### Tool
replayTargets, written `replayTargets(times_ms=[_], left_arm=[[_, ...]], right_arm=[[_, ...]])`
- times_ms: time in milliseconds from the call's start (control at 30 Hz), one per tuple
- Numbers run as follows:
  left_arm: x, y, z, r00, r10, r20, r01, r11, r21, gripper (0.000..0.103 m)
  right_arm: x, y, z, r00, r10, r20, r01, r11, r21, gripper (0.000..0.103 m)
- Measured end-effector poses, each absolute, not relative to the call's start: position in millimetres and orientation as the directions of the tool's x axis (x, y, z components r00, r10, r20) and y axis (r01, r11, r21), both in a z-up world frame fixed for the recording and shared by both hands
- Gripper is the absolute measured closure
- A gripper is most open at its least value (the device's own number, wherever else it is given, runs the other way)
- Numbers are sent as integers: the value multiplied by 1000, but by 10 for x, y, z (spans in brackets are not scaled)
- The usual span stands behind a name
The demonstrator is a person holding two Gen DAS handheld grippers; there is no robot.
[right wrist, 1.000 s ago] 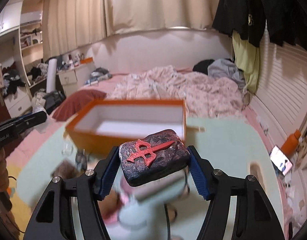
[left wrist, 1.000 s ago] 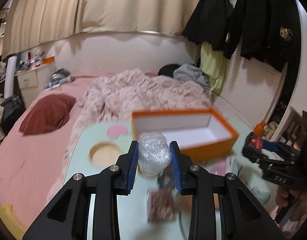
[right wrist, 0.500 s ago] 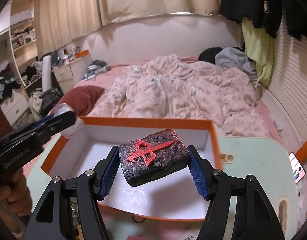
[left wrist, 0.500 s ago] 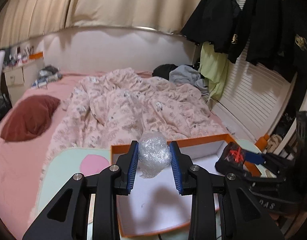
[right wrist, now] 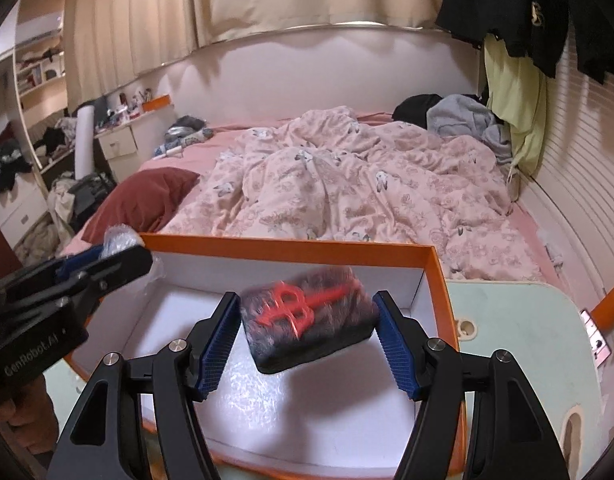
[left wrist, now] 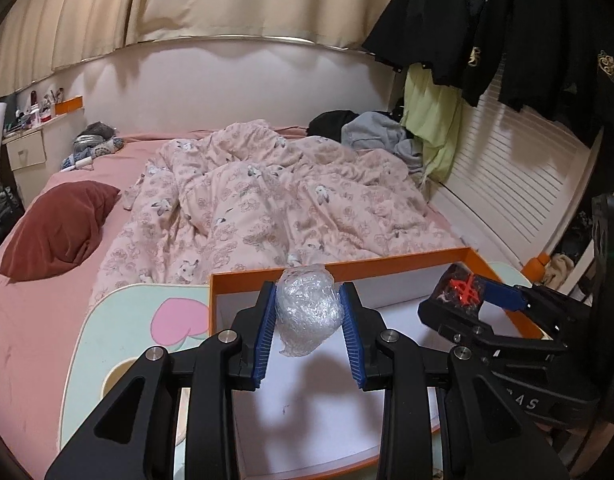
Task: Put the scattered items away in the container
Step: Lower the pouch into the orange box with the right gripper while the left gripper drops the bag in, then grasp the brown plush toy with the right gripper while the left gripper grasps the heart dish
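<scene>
My left gripper (left wrist: 309,320) is shut on a crumpled clear plastic ball (left wrist: 309,314) and holds it above the left part of the orange box (left wrist: 387,264) with a white inside. My right gripper (right wrist: 309,344) has spread its jaws; the dark block with a red emblem (right wrist: 307,322) is blurred between the pads, with gaps on both sides, above the box (right wrist: 291,245). The right gripper with the block (left wrist: 461,290) shows at the right in the left wrist view. The left gripper (right wrist: 107,256) shows at the left in the right wrist view.
The box sits on a pale green table (left wrist: 119,320) with a pink heart (left wrist: 177,320). Behind it is a bed with a pink floral duvet (right wrist: 347,192) and a dark red pillow (left wrist: 59,228). Dark jackets (left wrist: 527,32) hang at the right. A phone (right wrist: 595,334) lies at the table's right edge.
Both grippers moved forward over the box and lower into it. The right gripper's jaws opened and the dark block is coming loose. The left gripper still holds the plastic ball.
</scene>
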State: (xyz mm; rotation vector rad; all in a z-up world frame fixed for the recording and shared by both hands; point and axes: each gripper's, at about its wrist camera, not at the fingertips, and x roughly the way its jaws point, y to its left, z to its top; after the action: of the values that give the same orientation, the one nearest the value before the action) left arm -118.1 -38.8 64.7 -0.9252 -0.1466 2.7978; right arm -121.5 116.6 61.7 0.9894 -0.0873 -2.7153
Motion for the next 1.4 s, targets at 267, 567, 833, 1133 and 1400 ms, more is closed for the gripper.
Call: replayTargets(times_ms=[267,567,833,1133,1400], left_arm=[[-1074,-513,707,-806,257,-532,-163,-962,-218,52],[-519,-638,1112,-858,145,-493,-112,-989,-96,52],[97,-676,861,-758,196,-621,-181,-979,-88,52],[394,-739,455,-733,172,-658,-112,-985,-132,52],[180,-948,312,-710,99,-697,-23,-993,-117,52]], right_arm=[[-1123,1434,785,-803,-271,-531,170,-958,231,25],[-777,1588,991,-804,-341,-487,207,-928,310,25],[-105,1423,1058,-744,-427,-513,369,-904,217,25],[288,1319,624,-673,-471,-570,448,-873,192,35],[313,1195,464,-644,-443,-623,469,-873,136,33]])
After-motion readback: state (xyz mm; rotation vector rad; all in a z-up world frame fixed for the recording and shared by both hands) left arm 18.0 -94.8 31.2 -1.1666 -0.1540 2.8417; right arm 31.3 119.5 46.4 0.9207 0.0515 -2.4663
